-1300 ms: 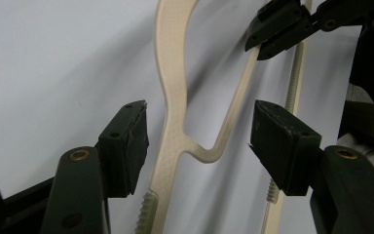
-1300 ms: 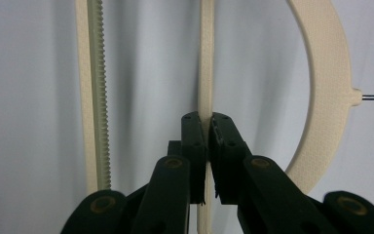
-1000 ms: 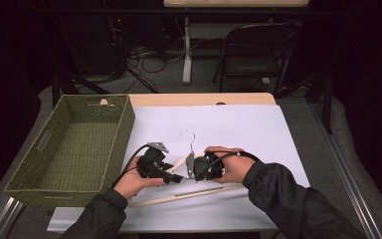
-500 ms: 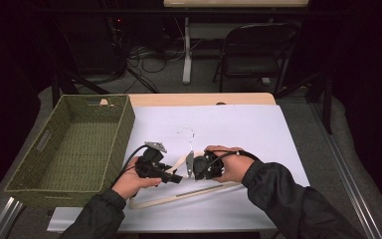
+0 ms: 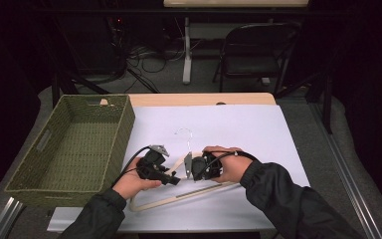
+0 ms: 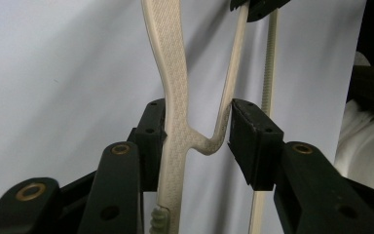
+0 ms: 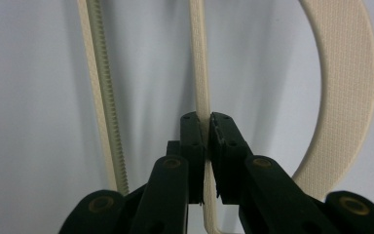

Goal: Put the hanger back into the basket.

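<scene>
Plainly a hanger (image 5: 179, 196) job: cream plastic, lying on the white sheet (image 5: 238, 129) near the front edge, hook (image 5: 184, 133) pointing away from the person, long bottom bar nearest them. Held from both sides, close to the neck.

Left gripper (image 6: 197, 122): jaws standing wide, bracketing the fork where the broad shoulder meets a thin strut. One pad against the shoulder, the other against the bend of the strut, so probably gripping across both, though not obviously hard. Right gripper (image 7: 204, 122): jaws pinched tight on one thin strut, with the ridged bar (image 7: 102, 97) off to one side and untouched.

Likely trouble, judged from this:
- Bending or snapping the thin strut. Pinched narrow by the right, spanned by the left just beside it; any twist or pull of the hands against each other loads that slim piece directly.
- Slipping at the left. Wide jaws on a curved, textured fork give little flat contact; could pop off the bend under a lift.
- Swinging. Both holds near the neck, far from the bar's ends, so tilting or dragging on the sheet if raised unevenly.
- Snagging the hook on the basket (image 5: 124, 124) rim, at the table's (image 5: 204, 98) left side, if carried over there low.
- Grippers knocking together, being nearly touching already.
</scene>
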Tool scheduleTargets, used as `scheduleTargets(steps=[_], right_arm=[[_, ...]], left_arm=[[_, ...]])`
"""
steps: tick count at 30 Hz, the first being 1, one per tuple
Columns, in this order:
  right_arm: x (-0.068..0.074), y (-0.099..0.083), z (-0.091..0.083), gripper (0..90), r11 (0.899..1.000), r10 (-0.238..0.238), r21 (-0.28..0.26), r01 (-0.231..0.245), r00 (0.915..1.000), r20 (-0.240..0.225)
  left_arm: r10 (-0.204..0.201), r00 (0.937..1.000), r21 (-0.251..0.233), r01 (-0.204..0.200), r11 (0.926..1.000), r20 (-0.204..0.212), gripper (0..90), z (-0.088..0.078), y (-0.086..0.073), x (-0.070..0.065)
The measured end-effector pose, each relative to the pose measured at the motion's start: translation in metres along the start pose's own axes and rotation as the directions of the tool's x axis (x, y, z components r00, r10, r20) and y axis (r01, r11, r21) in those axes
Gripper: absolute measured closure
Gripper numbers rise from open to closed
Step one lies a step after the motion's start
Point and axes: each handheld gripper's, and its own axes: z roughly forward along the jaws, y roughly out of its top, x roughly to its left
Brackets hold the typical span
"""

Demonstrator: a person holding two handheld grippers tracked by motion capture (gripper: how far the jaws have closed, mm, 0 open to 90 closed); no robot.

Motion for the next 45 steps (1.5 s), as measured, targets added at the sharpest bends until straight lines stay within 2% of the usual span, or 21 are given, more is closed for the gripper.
scheduleTargets(steps=[9,12,14,20,23,24,28,29,30,32,33,34,36,37,38,39,40,41,43,44,45], right_arm=[[-0.001,0.001,0.006,83.8,1.000,0.013,0.012,-0.013,0.9999,-0.005],[-0.003,0.001,0.008,82.9,0.999,0.027,0.023,-0.026,0.9991,-0.034],[-0.003,0.000,0.010,82.6,0.999,0.039,-0.004,-0.039,0.9991,-0.020],[-0.006,-0.007,0.009,78.5,0.989,0.135,-0.046,-0.138,0.9890,-0.060],[-0.009,-0.014,0.003,76.4,0.975,0.197,-0.088,-0.205,0.9766,-0.085],[-0.011,-0.020,-0.002,74.5,0.964,0.233,-0.110,-0.243,0.9678,-0.096],[-0.011,-0.030,-0.010,72.3,0.950,0.273,-0.127,-0.284,0.9570,-0.098],[-0.011,-0.034,-0.012,72.0,0.944,0.285,-0.139,-0.298,0.9527,-0.107],[-0.008,-0.041,-0.017,71.6,0.931,0.309,-0.161,-0.327,0.9428,-0.124],[-0.006,-0.044,-0.019,71.5,0.927,0.317,-0.169,-0.335,0.9401,-0.124],[-0.004,-0.049,-0.026,71.4,0.916,0.333,-0.189,-0.353,0.9337,-0.132],[-0.004,-0.049,-0.026,71.4,0.916,0.333,-0.189,-0.353,0.9337,-0.132],[-0.003,-0.056,-0.034,71.4,0.901,0.354,-0.213,-0.377,0.9249,-0.139],[-0.003,-0.063,-0.041,71.5,0.886,0.380,-0.236,-0.399,0.9167,-0.123],[-0.003,-0.063,-0.041,71.5,0.886,0.380,-0.236,-0.399,0.9167,-0.123],[-0.006,-0.071,-0.046,71.5,0.869,0.406,-0.258,-0.422,0.9065,-0.116],[-0.006,-0.071,-0.046,71.5,0.869,0.406,-0.258,-0.422,0.9065,-0.116],[-0.009,-0.076,-0.049,70.6,0.855,0.436,-0.264,-0.447,0.8942,-0.101],[-0.010,-0.077,-0.048,69.3,0.849,0.447,-0.265,-0.456,0.8890,-0.098],[-0.011,-0.078,-0.047,68.0,0.850,0.449,-0.261,-0.457,0.8887,-0.094],[-0.012,-0.075,-0.043,64.8,0.848,0.456,-0.257,-0.463,0.8853,-0.091]], left_arm=[[0.007,0.9999,0.013,-0.007,0.9999,-0.014,68.3,0.001,-0.002,-0.001],[0.019,0.9997,0.024,-0.019,0.9995,-0.016,69.0,0.002,-0.003,-0.003],[0.027,0.9992,0.025,-0.027,0.9993,-0.028,69.4,0.002,-0.004,-0.003],[0.027,0.9994,0.023,-0.026,0.9994,-0.021,71.7,0.001,-0.004,-0.004],[0.030,0.9993,0.023,-0.030,0.9993,-0.020,72.6,0.000,-0.004,-0.004],[0.030,0.9994,0.023,-0.029,0.9993,-0.018,72.8,0.000,-0.004,-0.005],[0.036,0.9994,0.022,-0.036,0.9991,0.000,73.8,-0.001,-0.005,-0.008],[0.038,0.9993,0.023,-0.037,0.9990,-0.005,74.6,-0.002,-0.005,-0.010],[0.039,0.9991,0.020,-0.039,0.9990,0.019,76.8,-0.003,-0.005,-0.010],[0.044,0.9985,0.020,-0.045,0.9988,0.032,77.7,-0.004,-0.005,-0.013],[0.046,0.9983,0.019,-0.047,0.9987,0.035,79.1,-0.005,-0.005,-0.014],[0.052,0.9978,0.022,-0.053,0.9983,0.040,79.1,-0.005,-0.005,-0.015],[0.050,0.9984,0.024,-0.051,0.9984,0.027,80.3,-0.005,-0.005,-0.019],[0.052,0.9974,0.025,-0.054,0.9982,0.050,81.4,-0.006,-0.005,-0.019],[0.062,0.9976,0.028,-0.063,0.9976,0.032,81.4,-0.006,-0.005,-0.021],[0.061,0.9970,0.026,-0.063,0.9977,0.047,81.6,-0.006,-0.005,-0.021],[0.062,0.9970,0.026,-0.063,0.9977,0.046,81.6,-0.006,-0.005,-0.022],[0.063,0.9967,0.027,-0.065,0.9975,0.050,81.5,-0.006,-0.005,-0.022],[0.068,0.9975,0.035,-0.069,0.9970,0.020,81.3,-0.006,-0.005,-0.024],[0.067,0.9971,0.033,-0.069,0.9971,0.036,81.1,-0.005,-0.005,-0.023],[0.070,0.9974,0.038,-0.071,0.9968,0.020,80.9,-0.005,-0.004,-0.024]])
